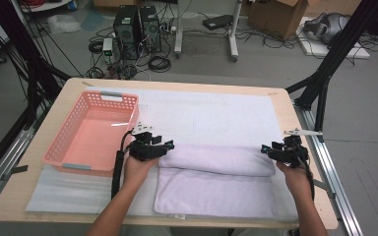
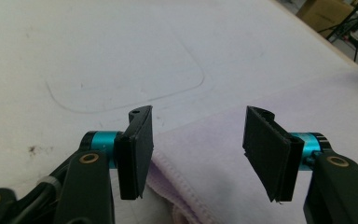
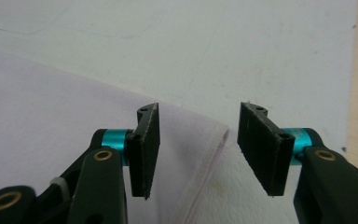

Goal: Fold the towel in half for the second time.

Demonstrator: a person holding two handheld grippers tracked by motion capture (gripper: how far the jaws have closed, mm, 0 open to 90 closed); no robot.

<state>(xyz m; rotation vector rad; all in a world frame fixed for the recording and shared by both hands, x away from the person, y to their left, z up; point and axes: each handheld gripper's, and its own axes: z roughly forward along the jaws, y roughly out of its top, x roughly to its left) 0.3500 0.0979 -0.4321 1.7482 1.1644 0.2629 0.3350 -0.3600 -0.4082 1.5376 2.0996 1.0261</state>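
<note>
Two hand-held grippers (image 1: 170, 146) (image 1: 265, 148), jaws apart; one folded towel (image 1: 216, 182); one pink basket (image 1: 86, 164).

The towel (image 1: 216, 179) is soft, matt lilac cloth with a fine nap and a stitched hem. Under it lies a white mat (image 1: 216, 115) — smooth, dull, faintly stained. The table (image 1: 302, 162) looks like pale wood with a flat finish. The basket (image 1: 91, 132) is pink plastic, slightly glossy, pierced with holes. The left gripper (image 2: 198, 149) has black matt rubbery pads — its collars are shiny teal metal.
</note>
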